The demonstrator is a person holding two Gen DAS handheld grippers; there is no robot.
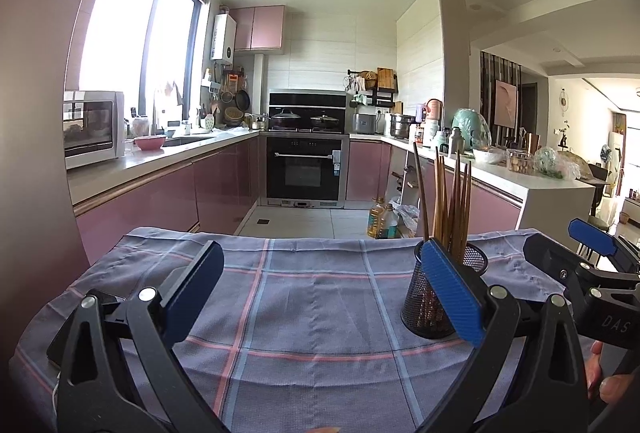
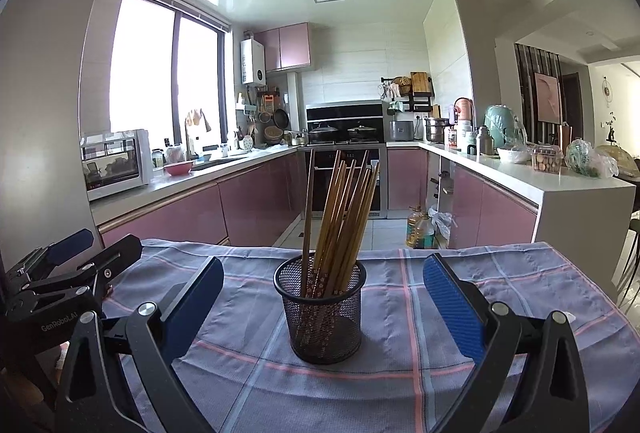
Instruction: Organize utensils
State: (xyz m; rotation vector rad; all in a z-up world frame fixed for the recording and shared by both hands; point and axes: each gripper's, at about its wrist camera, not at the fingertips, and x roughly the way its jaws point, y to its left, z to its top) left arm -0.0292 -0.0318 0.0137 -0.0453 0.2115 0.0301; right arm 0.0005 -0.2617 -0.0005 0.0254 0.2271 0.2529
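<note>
A black mesh cup (image 2: 324, 317) stands upright on the checked cloth (image 2: 400, 385) and holds several wooden chopsticks (image 2: 340, 209), all upright in it. My right gripper (image 2: 323, 297) is open and empty, its blue pads on either side of the cup and apart from it. In the left wrist view the cup (image 1: 428, 309) stands partly behind my right pad, with the chopsticks (image 1: 452, 201) above it. My left gripper (image 1: 320, 293) is open and empty over bare cloth (image 1: 304, 313), left of the cup. The right gripper (image 1: 592, 253) shows at that view's right edge.
The table's far edge (image 2: 360, 253) drops to the kitchen floor. Pink cabinets and counters line the room beyond. Oil bottles (image 2: 418, 229) stand on the floor past the table. The left gripper (image 2: 68, 273) shows at the left of the right wrist view.
</note>
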